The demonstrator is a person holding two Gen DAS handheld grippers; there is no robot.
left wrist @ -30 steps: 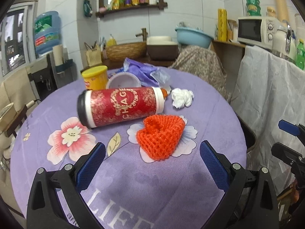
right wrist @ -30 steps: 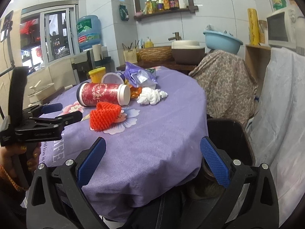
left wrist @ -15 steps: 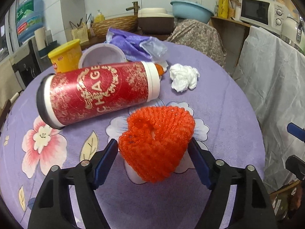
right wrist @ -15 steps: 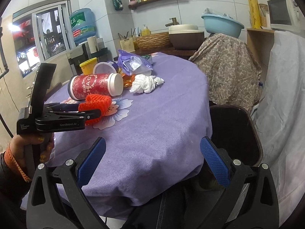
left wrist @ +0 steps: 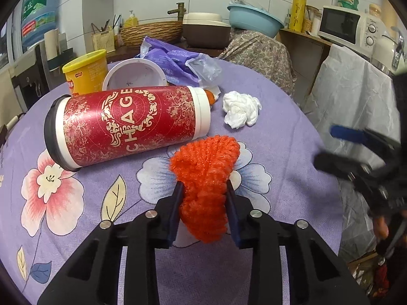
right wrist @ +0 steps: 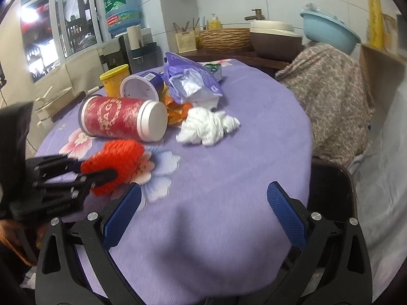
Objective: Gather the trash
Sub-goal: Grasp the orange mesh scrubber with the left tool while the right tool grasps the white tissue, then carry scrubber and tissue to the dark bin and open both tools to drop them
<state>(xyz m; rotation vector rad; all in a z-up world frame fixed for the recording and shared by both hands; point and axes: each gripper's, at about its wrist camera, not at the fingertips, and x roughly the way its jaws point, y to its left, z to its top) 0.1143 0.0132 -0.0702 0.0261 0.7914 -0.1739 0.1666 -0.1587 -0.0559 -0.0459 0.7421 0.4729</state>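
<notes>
Left gripper (left wrist: 203, 190) was squeezing in on the orange foam net (left wrist: 206, 178), right one wide open over the table.

The net sat on the purple flowered tablecloth (left wrist: 279, 137), just in front of the red tea canister (left wrist: 127, 124) lying on its side, and the left jaws were closing with the net squashed between the pads. Right gripper (right wrist: 203, 198) had nothing between its blue pads, just bare cloth under it. Further back were a crumpled white tissue (right wrist: 207, 127), a purple plastic bag (right wrist: 190, 78), a tipped white cup (right wrist: 138, 89) and a yellow tub (right wrist: 114, 78).
</notes>
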